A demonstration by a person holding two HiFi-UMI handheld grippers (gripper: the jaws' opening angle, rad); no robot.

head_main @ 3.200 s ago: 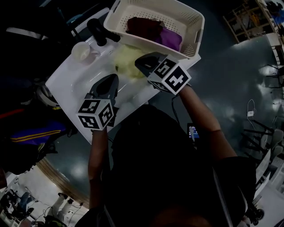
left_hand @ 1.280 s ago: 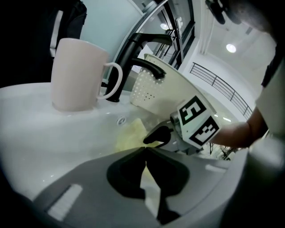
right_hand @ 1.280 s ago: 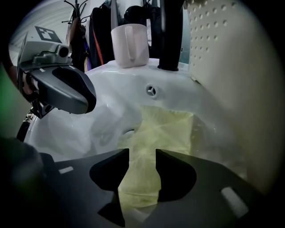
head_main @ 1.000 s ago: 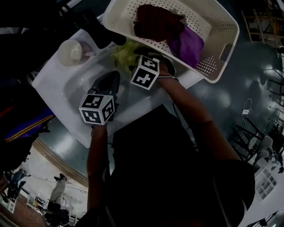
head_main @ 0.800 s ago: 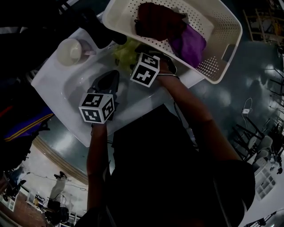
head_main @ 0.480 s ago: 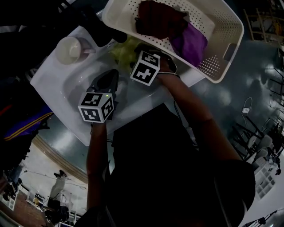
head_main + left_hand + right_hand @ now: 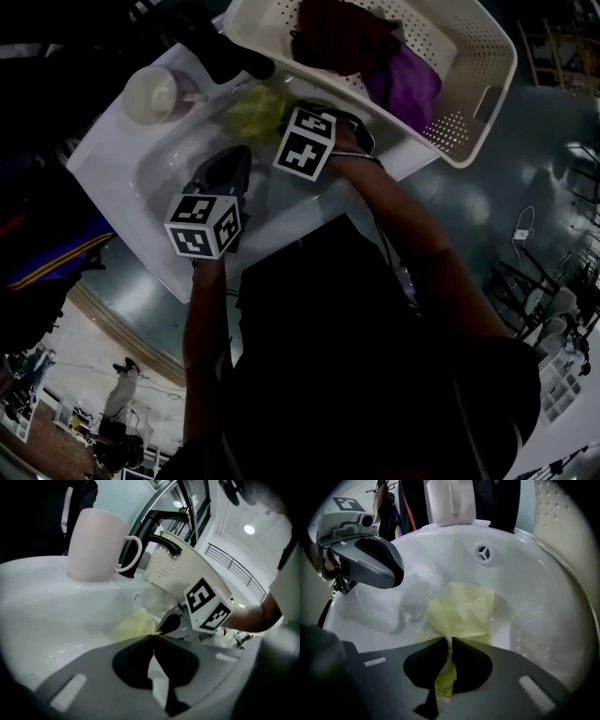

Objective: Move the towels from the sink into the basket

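Right claw [image 7: 449,640] — just closing — pinched on yellow towel [image 7: 461,609] in sink [image 7: 534,602]; left claw [image 7: 153,636] clenched

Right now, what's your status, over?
Right gripper just clamped shut on yellow towel in sink. Left gripper shut on white towel. Basket beside sink, nothing blocking.

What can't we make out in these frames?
- Left gripper: tips meet, but in its own view the white strip behind them could be cloth or sink; white on white.
- White cloth: right gripper view, edges blend into the sink.
- Basket contents: head view, the top edge crops the dark red towel; anything under it and the purple towel is hidden.
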